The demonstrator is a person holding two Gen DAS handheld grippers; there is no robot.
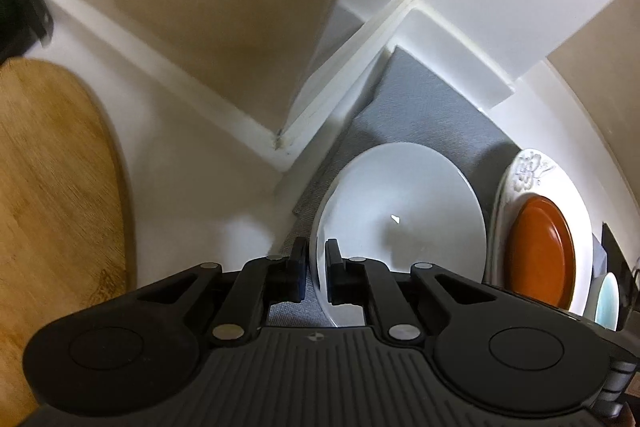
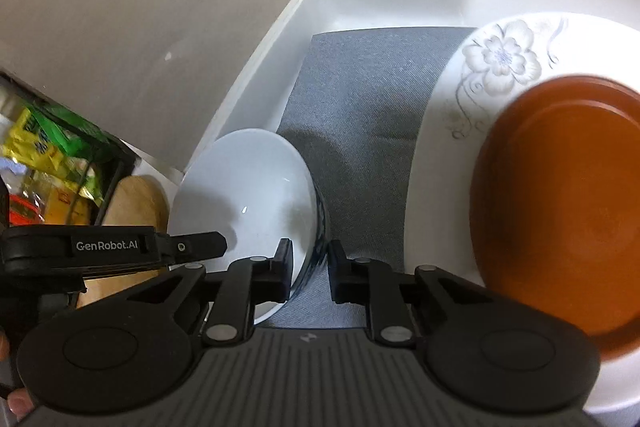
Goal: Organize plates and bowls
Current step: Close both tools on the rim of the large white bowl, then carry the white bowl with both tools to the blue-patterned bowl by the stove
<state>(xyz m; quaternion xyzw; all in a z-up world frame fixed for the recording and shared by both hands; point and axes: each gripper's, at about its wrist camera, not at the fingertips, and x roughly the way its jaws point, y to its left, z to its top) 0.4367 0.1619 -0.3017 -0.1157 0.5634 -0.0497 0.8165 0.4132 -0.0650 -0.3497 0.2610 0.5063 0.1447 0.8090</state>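
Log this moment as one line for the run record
left gripper: straddling white bowl rim | right gripper: straddling opposite rim | bowl: on grey mat | orange plate: on floral plate
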